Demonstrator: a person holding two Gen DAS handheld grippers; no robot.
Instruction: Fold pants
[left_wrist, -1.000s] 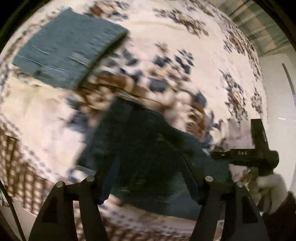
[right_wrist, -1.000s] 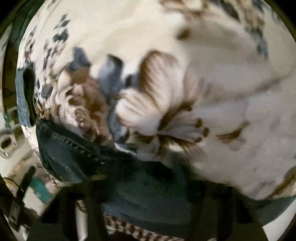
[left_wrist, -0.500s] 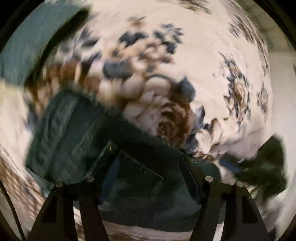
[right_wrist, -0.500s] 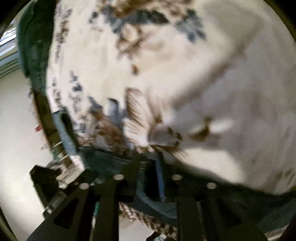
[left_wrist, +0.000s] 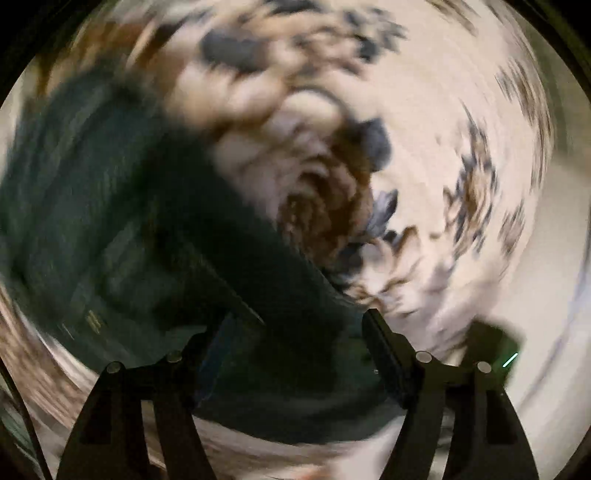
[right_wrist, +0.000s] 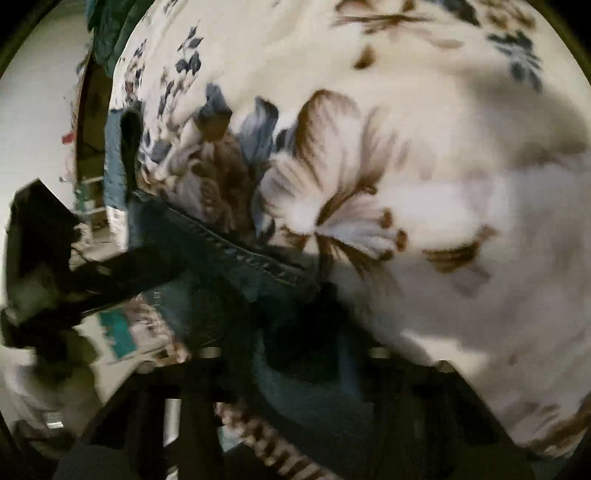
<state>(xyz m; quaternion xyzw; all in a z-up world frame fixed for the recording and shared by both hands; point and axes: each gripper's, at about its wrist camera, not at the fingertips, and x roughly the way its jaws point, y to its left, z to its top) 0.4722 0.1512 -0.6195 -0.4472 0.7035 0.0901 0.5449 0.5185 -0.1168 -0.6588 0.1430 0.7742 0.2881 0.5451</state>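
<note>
Dark blue denim pants lie bunched on a floral bedspread, heavily blurred in the left wrist view. My left gripper has a thick fold of the denim filling the gap between its fingers, and the jaws are opening. In the right wrist view a stitched seam of the pants runs down into my right gripper, whose dark fingers are closing with denim between them. The left gripper shows as a dark shape at the left edge of that view.
The cream bedspread with brown and blue flowers fills most of both views. A lighter blue folded garment lies near the bed's left edge. A brown checked border hangs below the pants. Beyond the edge are floor and clutter.
The left view has rolled and sunk closer, and the folded light denim piece has left it. The denim stays between the left fingers. In the right view the other gripper has come in at left.
</note>
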